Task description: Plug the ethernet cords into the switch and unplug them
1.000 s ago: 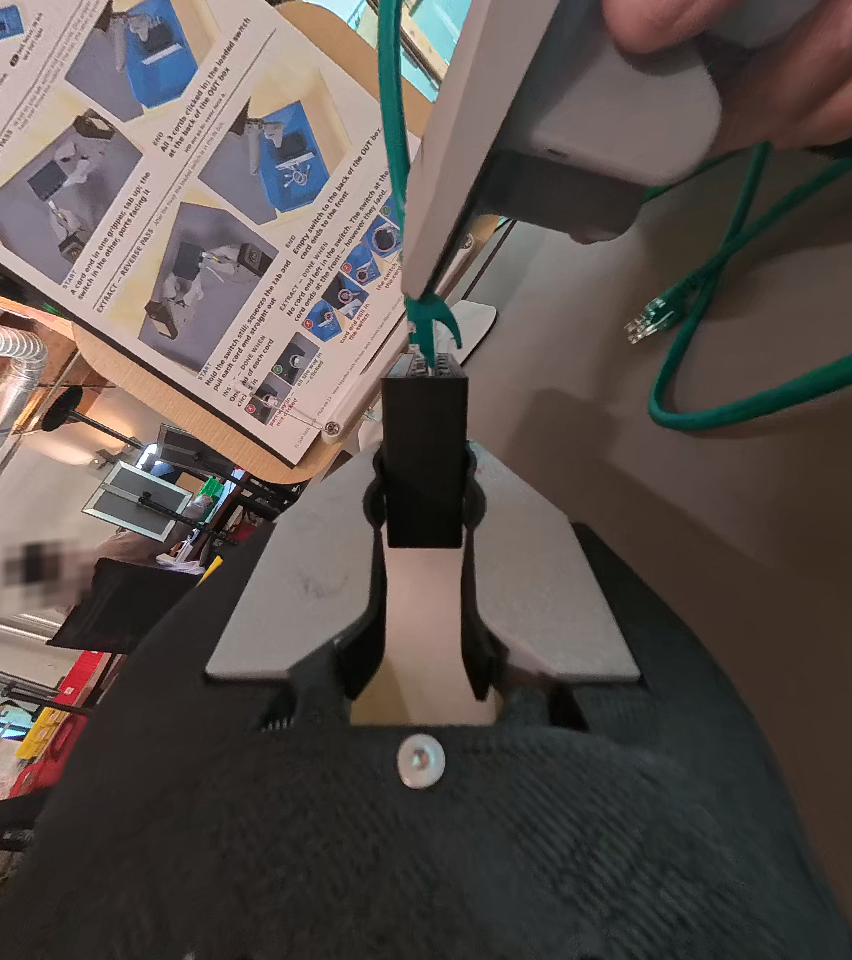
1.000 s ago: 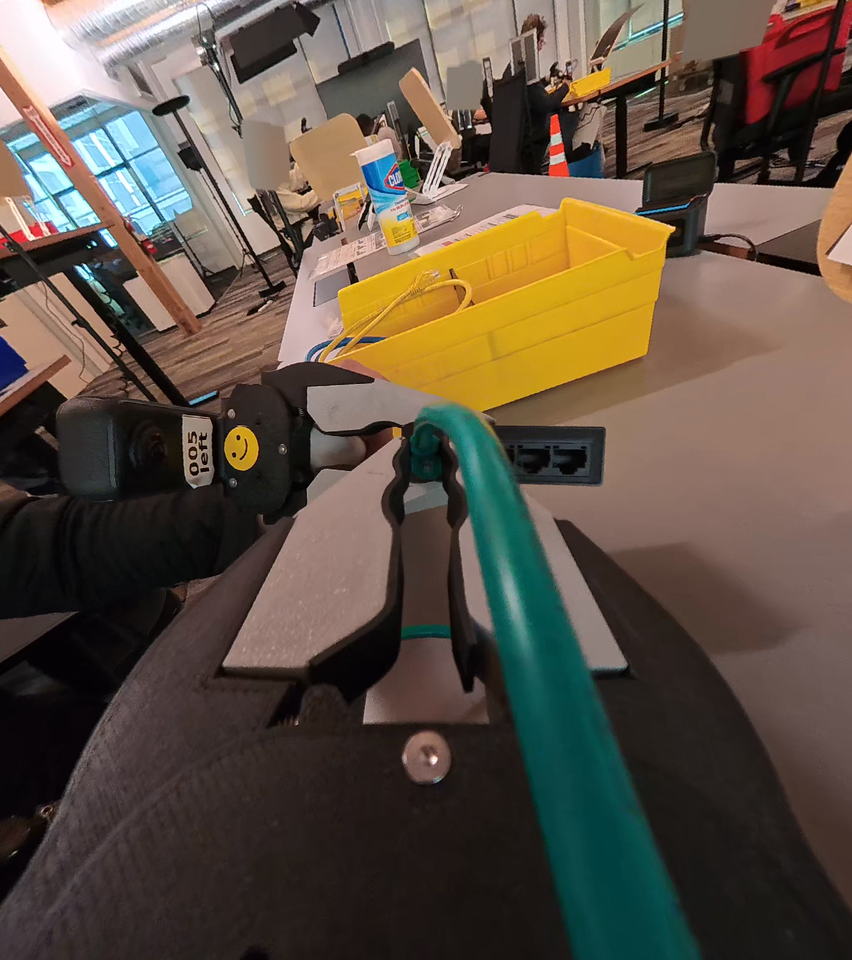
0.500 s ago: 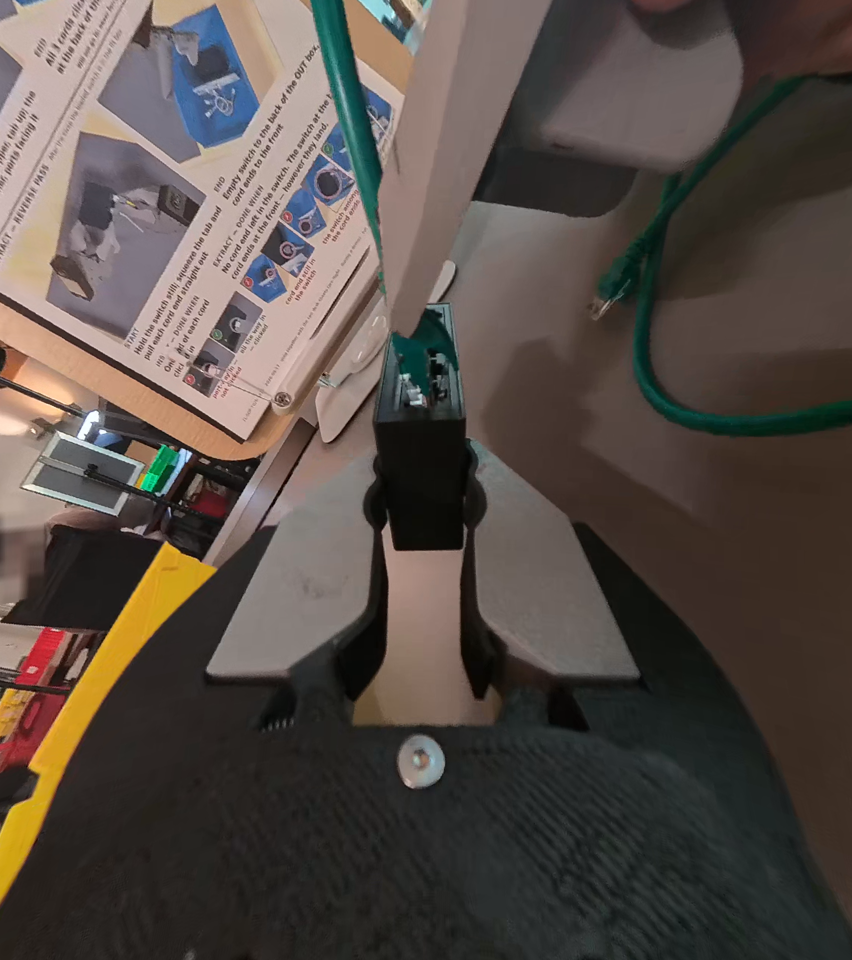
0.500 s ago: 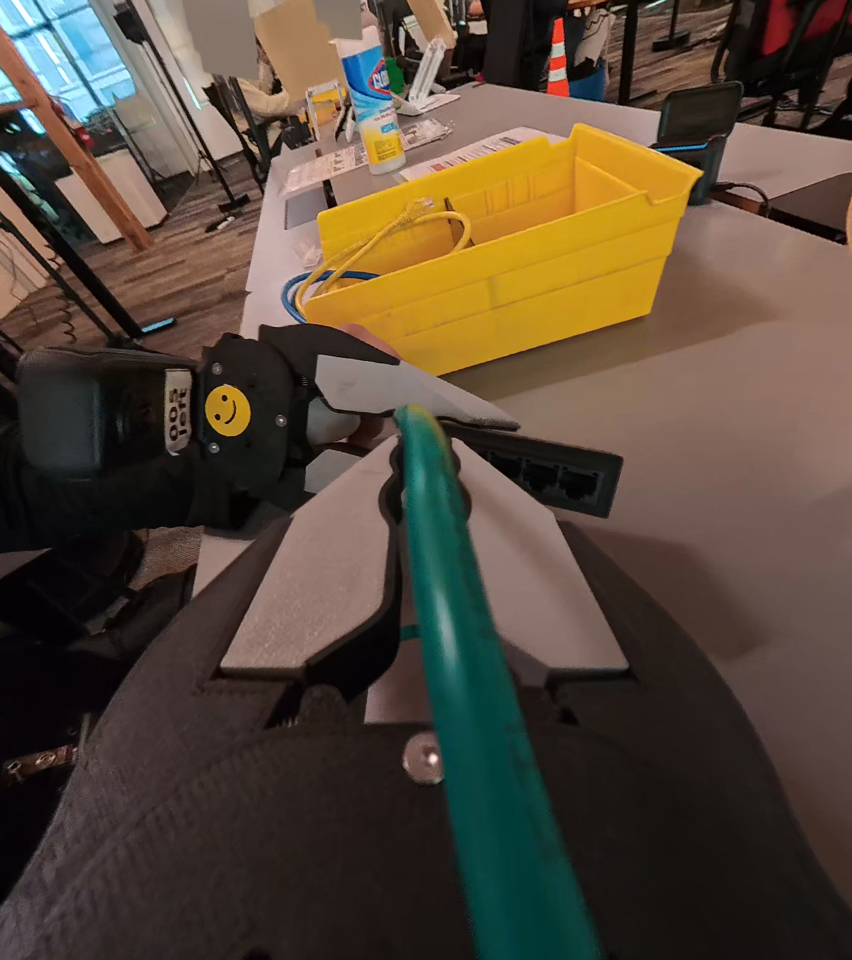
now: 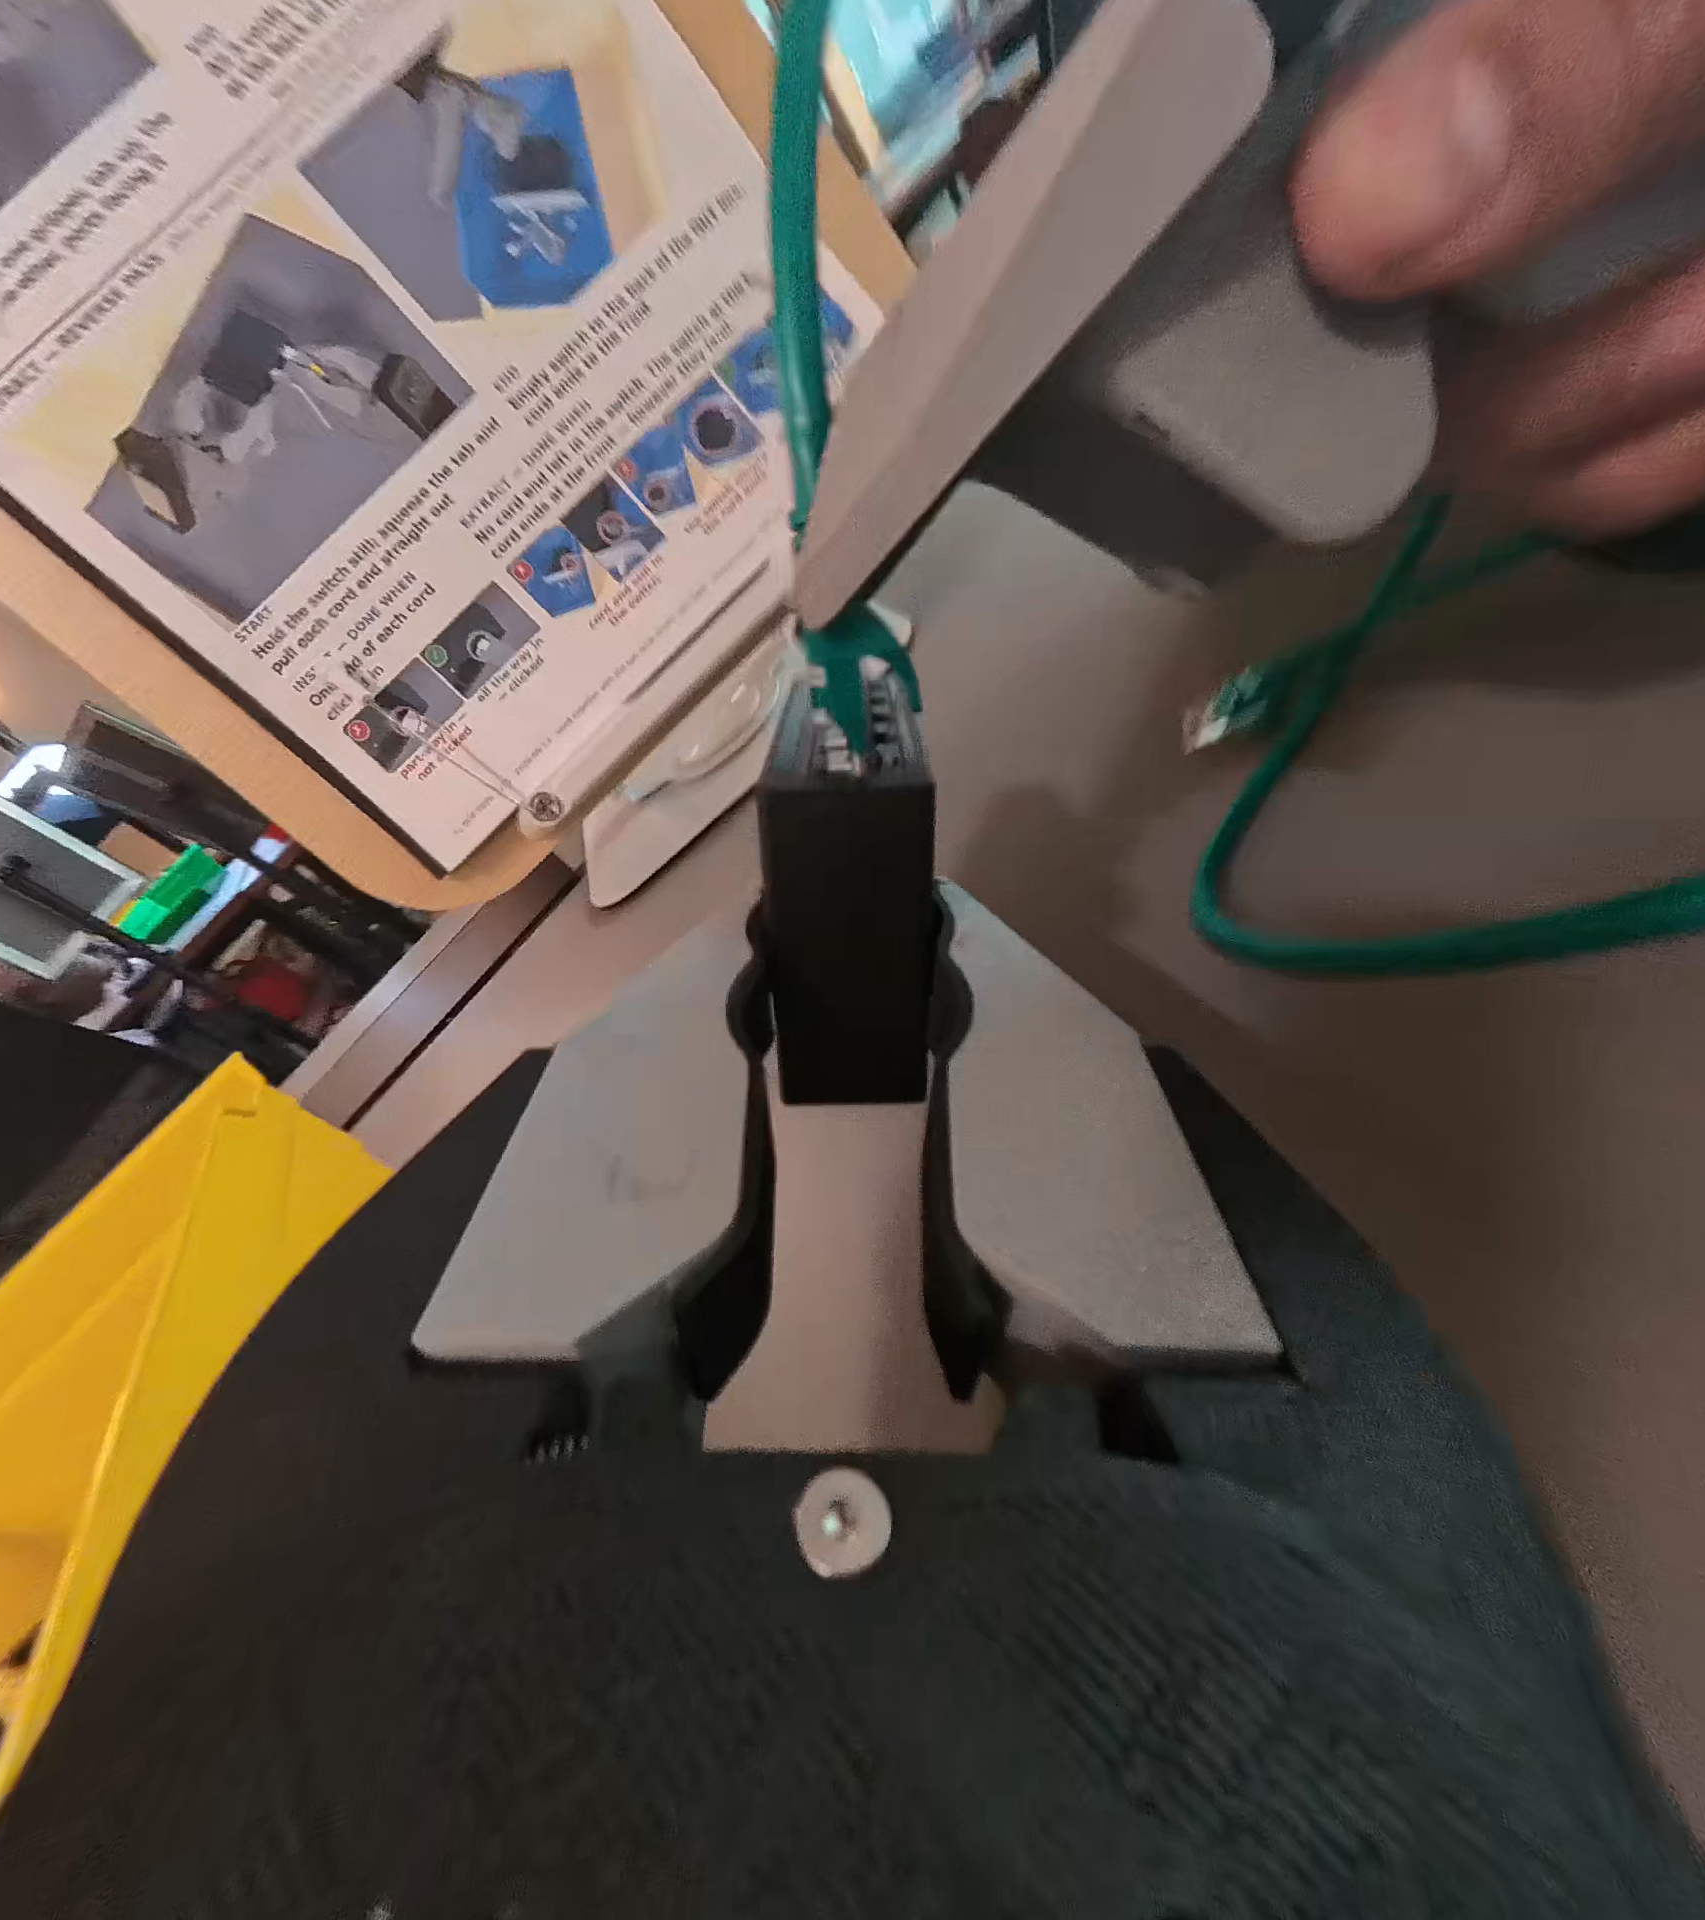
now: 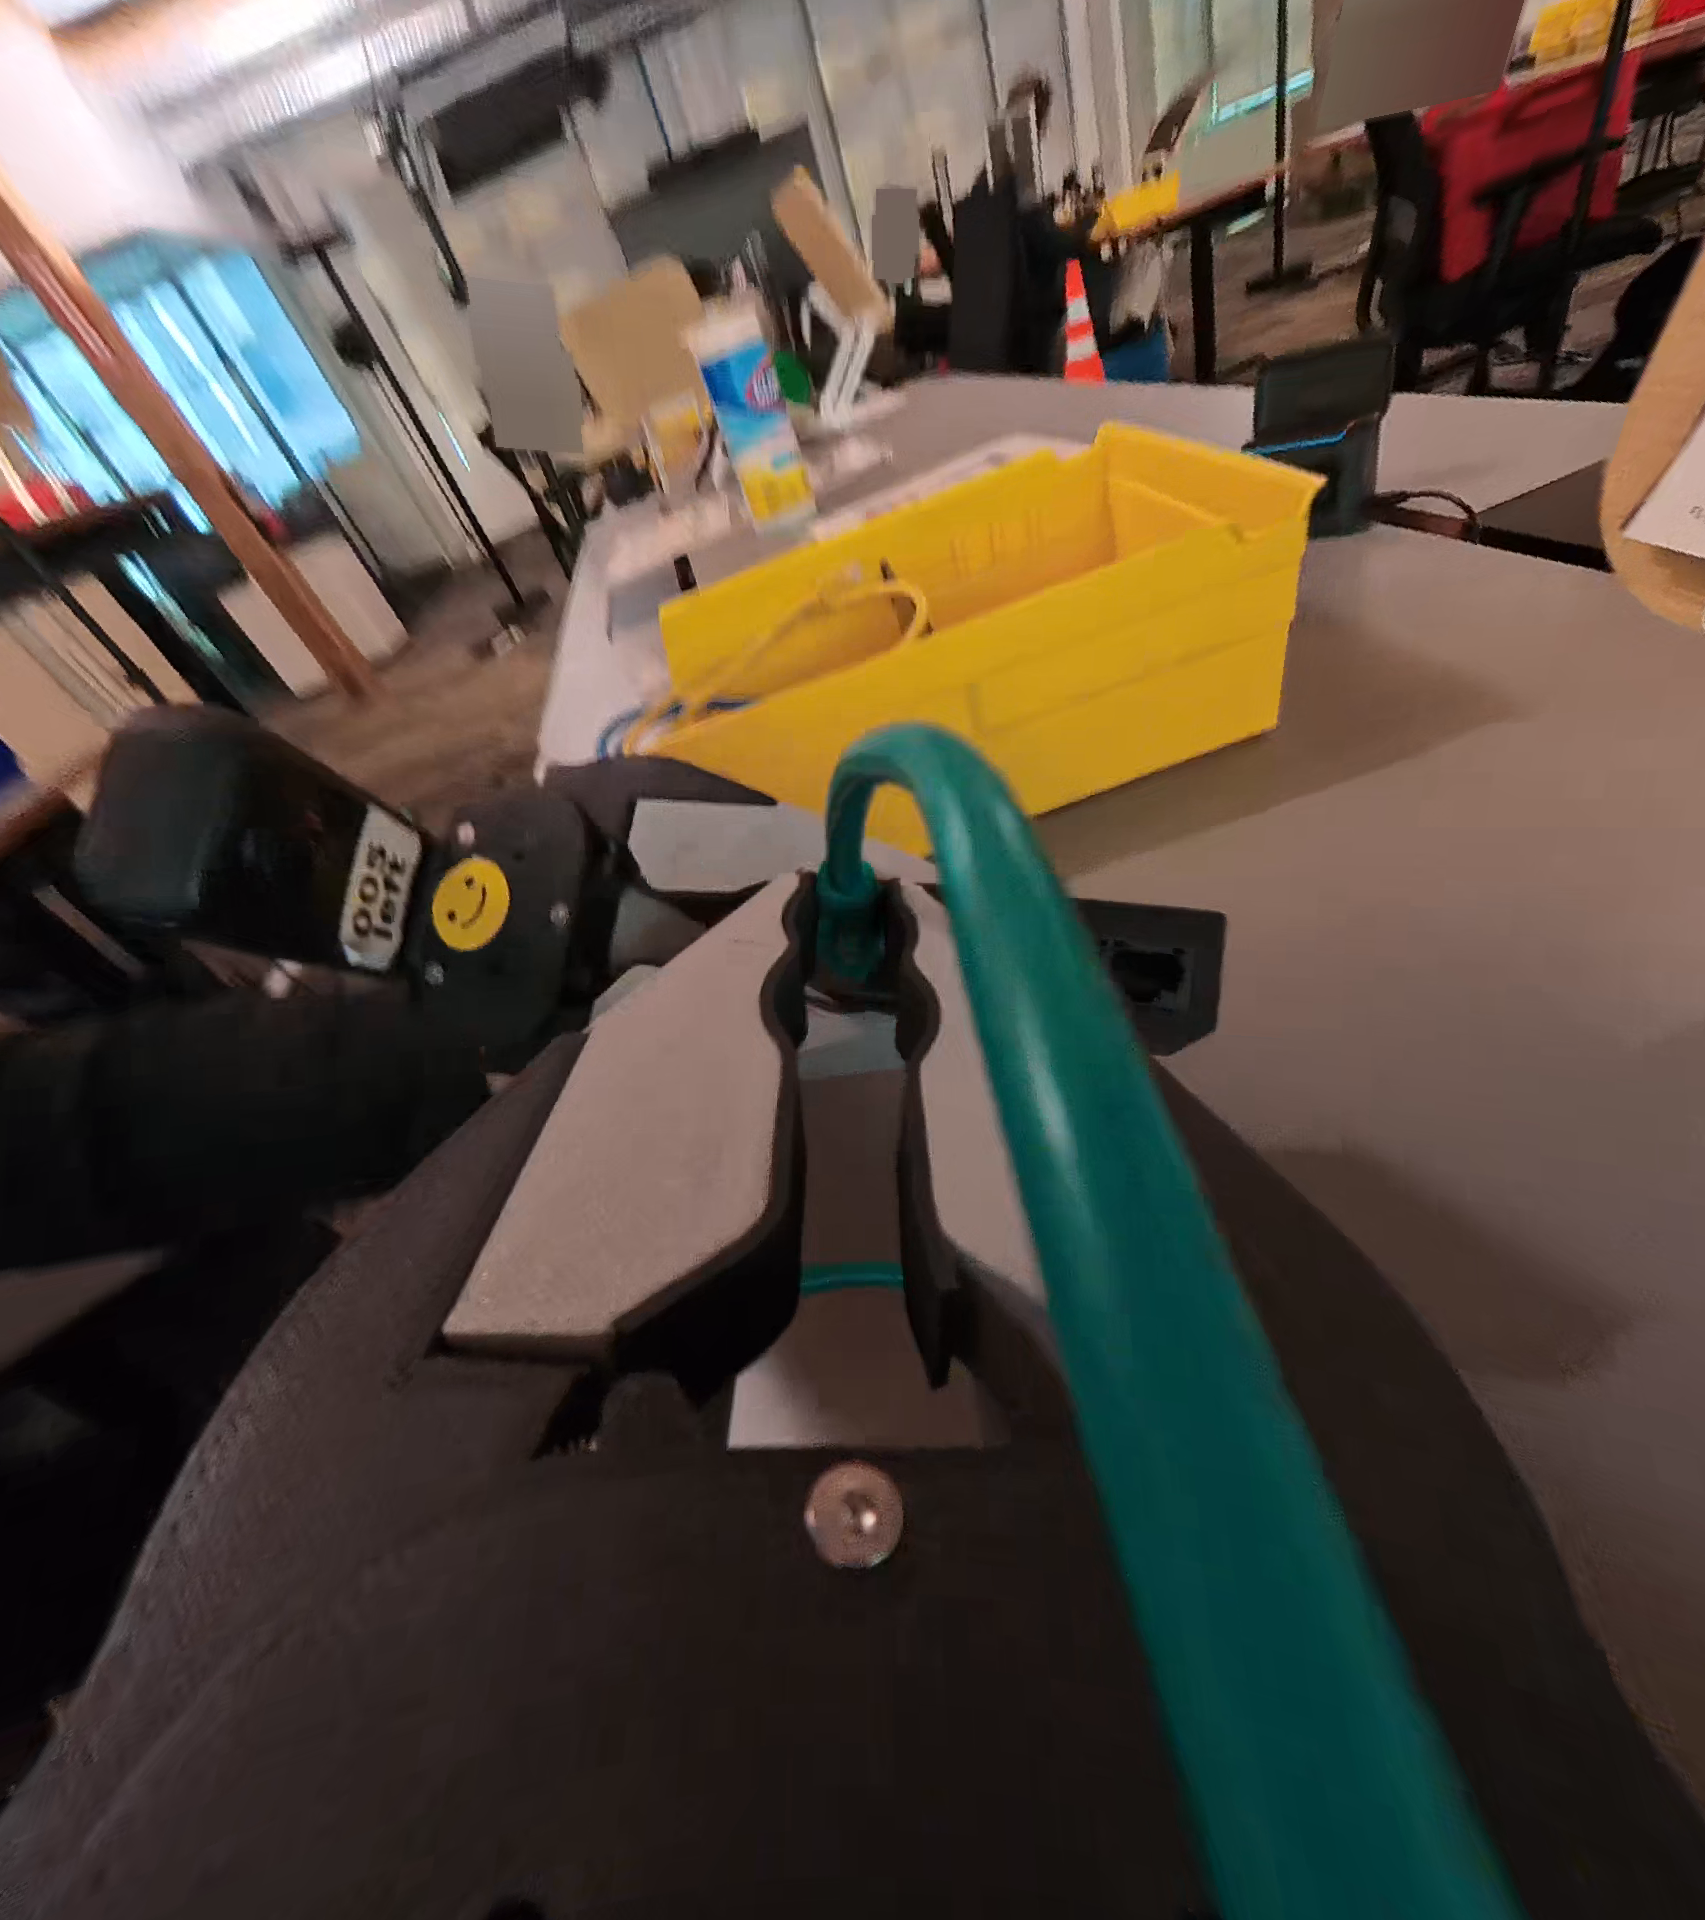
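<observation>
While the switch (image 5: 846,935) is clamped end-on between the fingers of the left gripper (image 5: 846,997), its port face is turned away from that camera, toward the right gripper (image 6: 853,971). In the right wrist view the switch (image 6: 1154,971) is seen as a black bar held clear of the table (image 6: 1450,935), its long axis running crosswise, with open ports showing on the far right end. The right gripper is closed on the plug (image 6: 843,935) of a green cord (image 6: 1087,1195), which arches up and back over the gripper body. In the left wrist view the plug (image 5: 853,675) is seen at the port face, touching it; whether it is fully seated cannot be told through the blur.

The coming move is judged to turn on one relation: the plug lies straight ahead of the right fingers and meets the port face head-on, so any push or pull would be made along the right gripper's own axis, square to the switch's length, while the left gripper braces it. The right gripper is the nearer to the plug.

The cord's free end (image 5: 1227,712) lies on the table to the right. A yellow bin (image 6: 1087,665) with other cords stands beyond, well apart. An instruction sheet (image 5: 360,416) is propped behind.
</observation>
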The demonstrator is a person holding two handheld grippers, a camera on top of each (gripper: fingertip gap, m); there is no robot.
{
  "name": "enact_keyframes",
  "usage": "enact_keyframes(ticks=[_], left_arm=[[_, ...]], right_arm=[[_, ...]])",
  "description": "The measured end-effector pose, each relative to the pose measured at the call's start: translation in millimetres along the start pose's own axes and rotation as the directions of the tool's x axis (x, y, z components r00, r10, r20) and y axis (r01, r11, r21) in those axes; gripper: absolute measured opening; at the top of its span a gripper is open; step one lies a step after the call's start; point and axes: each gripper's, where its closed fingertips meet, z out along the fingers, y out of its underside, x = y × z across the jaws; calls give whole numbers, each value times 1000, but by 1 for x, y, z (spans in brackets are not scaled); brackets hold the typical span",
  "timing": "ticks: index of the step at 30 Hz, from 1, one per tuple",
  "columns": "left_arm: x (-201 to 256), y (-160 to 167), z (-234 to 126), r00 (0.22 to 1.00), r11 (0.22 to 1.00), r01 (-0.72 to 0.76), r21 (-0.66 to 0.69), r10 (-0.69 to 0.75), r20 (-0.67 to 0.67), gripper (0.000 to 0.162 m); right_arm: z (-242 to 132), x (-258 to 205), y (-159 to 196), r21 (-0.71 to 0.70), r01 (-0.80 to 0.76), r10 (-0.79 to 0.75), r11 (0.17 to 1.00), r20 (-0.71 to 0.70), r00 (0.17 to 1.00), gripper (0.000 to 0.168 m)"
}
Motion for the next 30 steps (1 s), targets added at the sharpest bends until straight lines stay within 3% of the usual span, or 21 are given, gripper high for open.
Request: enact_keyframes(ticks=[7,11,22,30], left_arm=[[-7,-16,-8,990,989,-115,89,107,91,25],[-3,-28,-16,994,979,-105,177,96,59,25],[6,-56,-38,987,926,-160,343,154,43,25],[11,-51,-35,985,932,-166,321,173,6,25]], right_arm=[[-11,5,-10,59,-114,111,992,61,992,7],[-16,-1,-14,74,-193,180,978,157,971,7],[-26,-13,-13,-2,-481,430,877,454,781,9],[-26,-10,-4,-57,-521,478,852,491,728,10]])
